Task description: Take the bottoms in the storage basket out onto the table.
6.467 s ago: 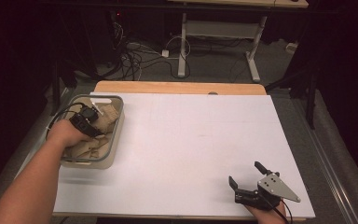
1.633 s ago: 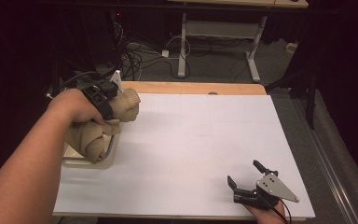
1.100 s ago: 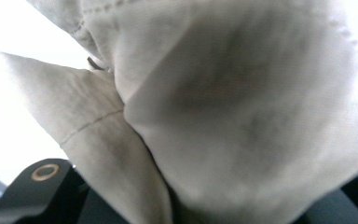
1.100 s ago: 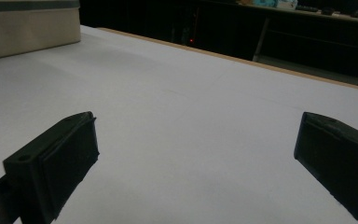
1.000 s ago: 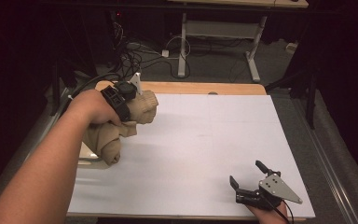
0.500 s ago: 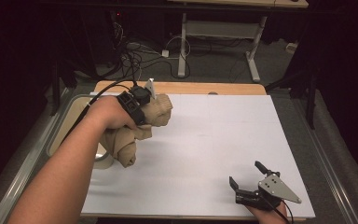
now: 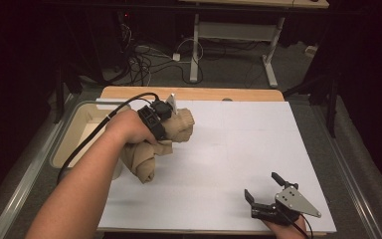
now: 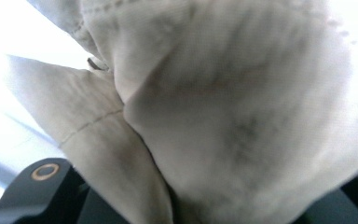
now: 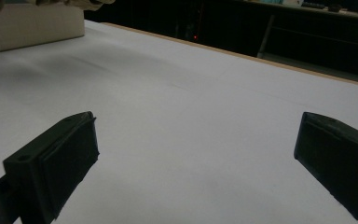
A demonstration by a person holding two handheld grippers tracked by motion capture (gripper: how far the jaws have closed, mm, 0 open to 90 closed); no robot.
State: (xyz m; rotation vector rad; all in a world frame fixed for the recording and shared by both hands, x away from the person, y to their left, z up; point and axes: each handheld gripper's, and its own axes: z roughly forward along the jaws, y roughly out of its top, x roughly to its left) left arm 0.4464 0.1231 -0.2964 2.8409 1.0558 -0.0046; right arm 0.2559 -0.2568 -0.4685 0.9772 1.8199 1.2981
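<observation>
White surface (image 7: 238,149) stretches wide, beige bin (image 7: 82,130) at its left edge, and beside it the left tool (image 7: 171,117) clamps a crumpled tan cloth (image 7: 151,149) aloft while the right tool (image 7: 263,191) rests wide-jawed near the front edge.

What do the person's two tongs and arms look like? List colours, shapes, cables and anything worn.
Both tongs are black. The right tongs have two flat rectangular jaws with padded faces and carry a grey three-cornered plate on top. The left tongs trail a black cable along the forearm. Both forearms are bare, with no sleeves.
</observation>
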